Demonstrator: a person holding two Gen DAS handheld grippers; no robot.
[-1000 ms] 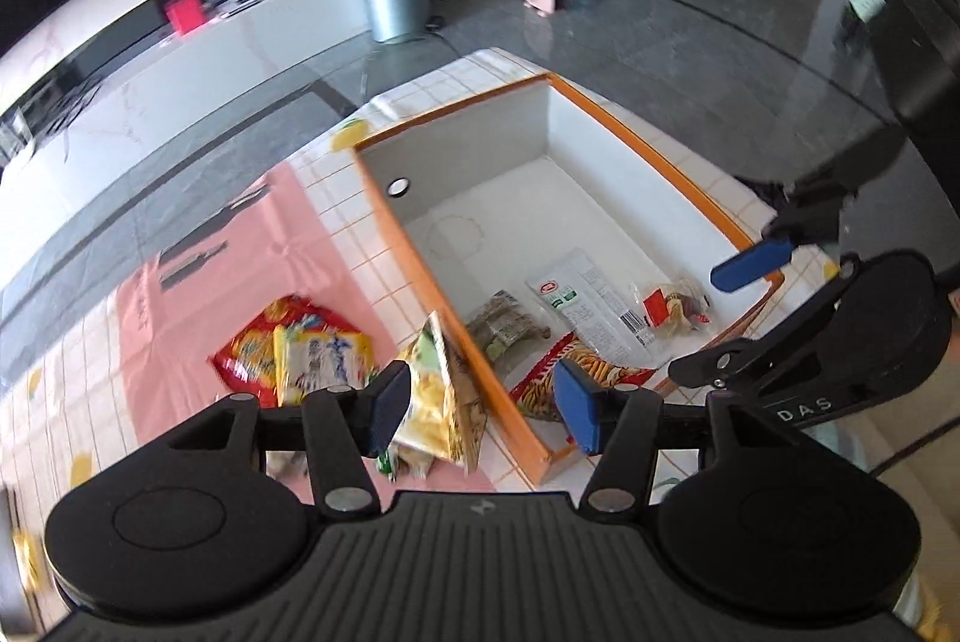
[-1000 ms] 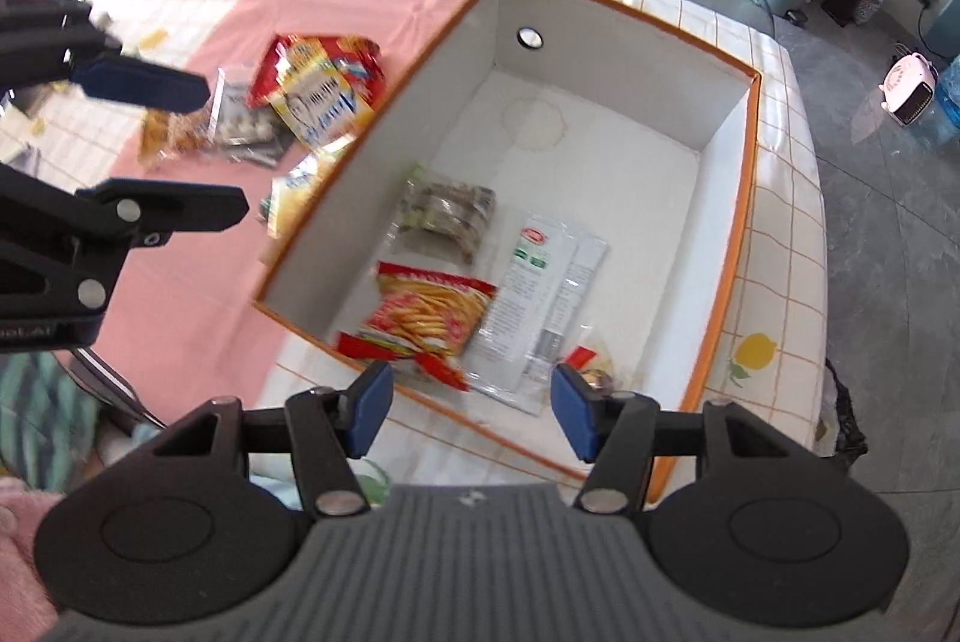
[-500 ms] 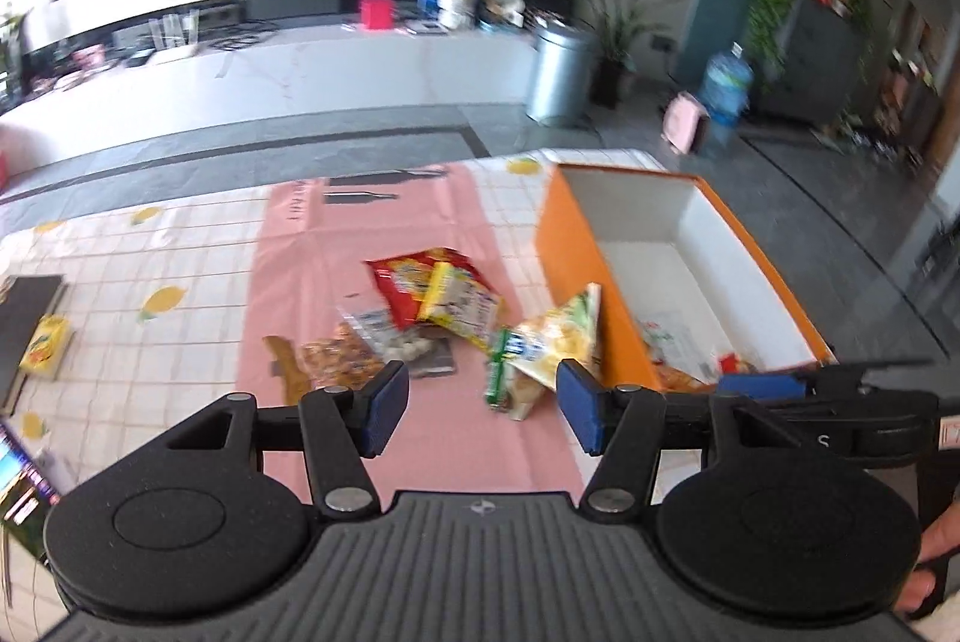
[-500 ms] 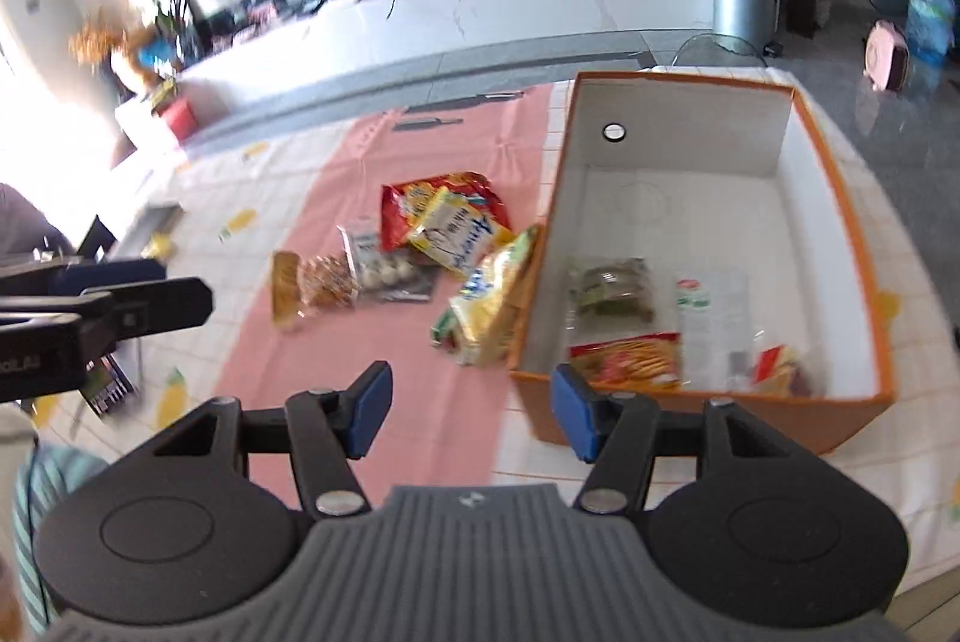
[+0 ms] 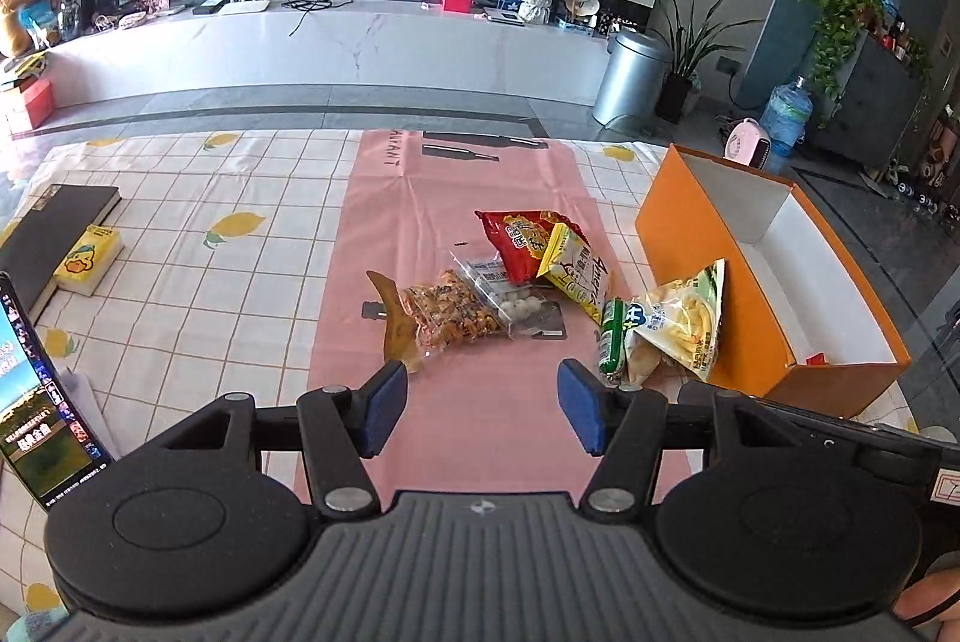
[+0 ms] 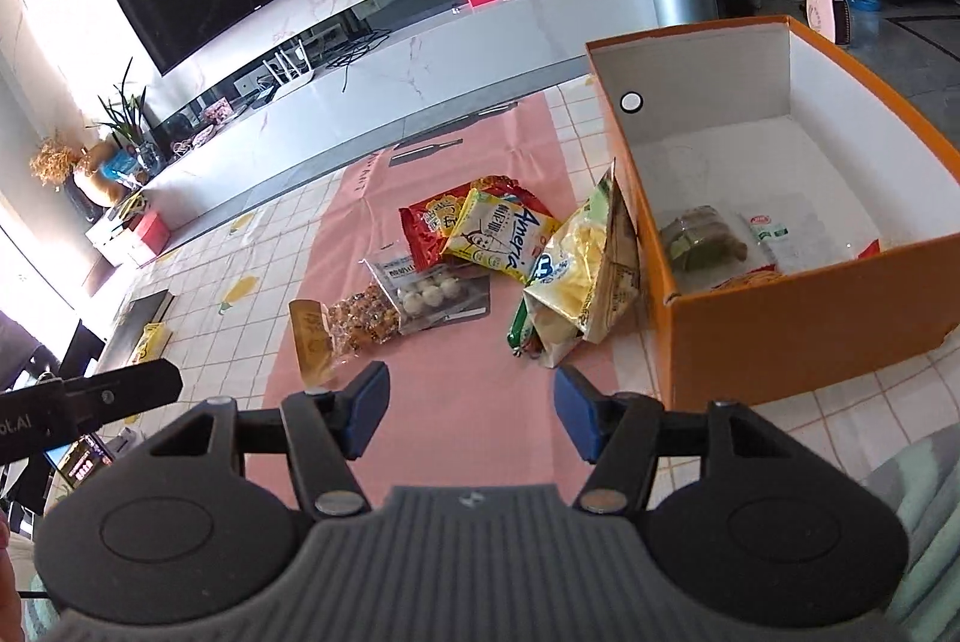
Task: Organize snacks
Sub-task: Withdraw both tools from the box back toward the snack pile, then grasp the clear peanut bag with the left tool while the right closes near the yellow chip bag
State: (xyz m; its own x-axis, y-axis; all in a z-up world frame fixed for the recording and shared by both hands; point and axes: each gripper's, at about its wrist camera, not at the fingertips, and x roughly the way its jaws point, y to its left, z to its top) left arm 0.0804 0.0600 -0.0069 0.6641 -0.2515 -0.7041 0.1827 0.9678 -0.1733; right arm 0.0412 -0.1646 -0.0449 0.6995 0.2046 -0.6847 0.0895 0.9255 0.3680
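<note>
Loose snacks lie on the pink mat (image 5: 468, 198): a red bag (image 5: 516, 237), a yellow Ameria pack (image 5: 576, 270), a clear pack of white balls (image 5: 510, 294) and a nut pack (image 5: 444, 315). A yellow-green chip bag (image 5: 678, 324) leans on the orange box (image 5: 708, 246). My left gripper (image 5: 480, 408) is open and empty, just short of the pile. My right gripper (image 6: 471, 405) is empty with its jaws opening, near the chip bag (image 6: 582, 276). The orange box (image 6: 780, 318) holds a green-brown pack (image 6: 702, 237) and a white pack (image 6: 774, 234).
A black book (image 5: 54, 228) and a yellow tissue pack (image 5: 90, 261) lie at the table's left. A lit screen (image 5: 42, 402) stands at the near left corner. One finger of the left gripper (image 6: 120, 390) juts in at the left of the right wrist view.
Both grippers have drawn back from above the box and rolled level. They now face the snack pile on the pink mat. Neither has taken hold of anything.
</note>
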